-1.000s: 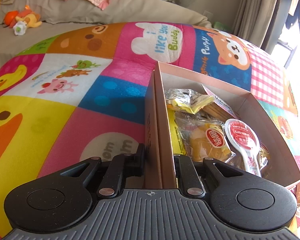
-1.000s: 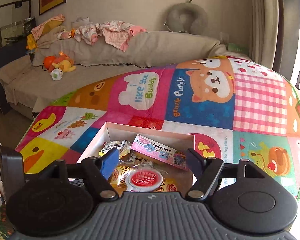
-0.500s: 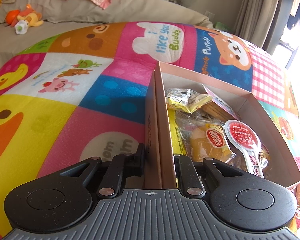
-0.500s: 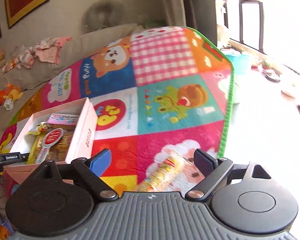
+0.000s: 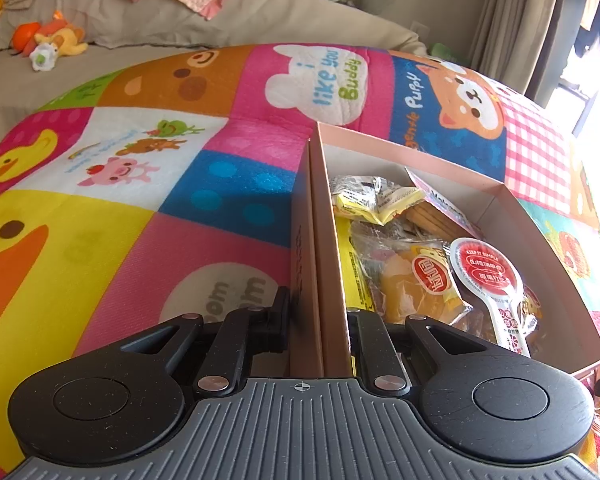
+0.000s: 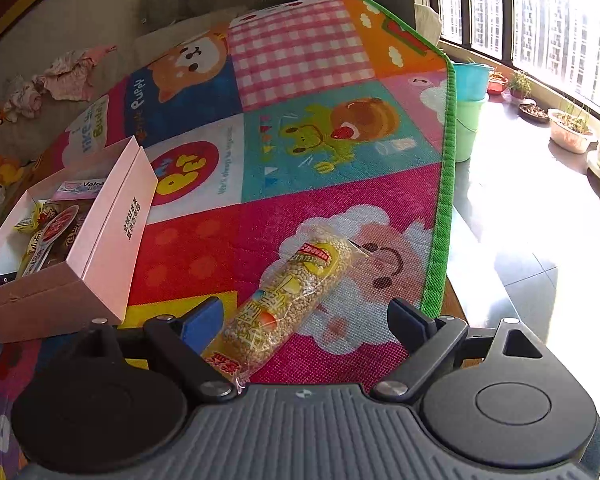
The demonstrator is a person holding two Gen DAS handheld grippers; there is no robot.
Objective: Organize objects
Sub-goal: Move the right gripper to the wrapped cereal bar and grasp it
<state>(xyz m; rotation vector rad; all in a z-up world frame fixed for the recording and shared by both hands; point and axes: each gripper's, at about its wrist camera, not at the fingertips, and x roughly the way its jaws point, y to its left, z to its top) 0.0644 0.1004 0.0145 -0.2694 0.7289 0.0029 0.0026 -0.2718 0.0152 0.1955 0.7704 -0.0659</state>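
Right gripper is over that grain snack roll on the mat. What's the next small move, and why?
Probably lower the right gripper and close on the grain snack roll. Its fingers are open, the roll lies on the mat between them, ungripped. The left gripper already clamps the pink box wall, steadying it for the drop.

The left gripper [image 5: 318, 320] pinches the near wall of the pink box [image 5: 532, 236], one finger on each side. The box sits on the play mat [image 5: 140, 200]. Inside, at 2 o'clock, lie a yellow snack packet [image 5: 370, 200] and a red-lidded spoon pack [image 5: 490, 276].
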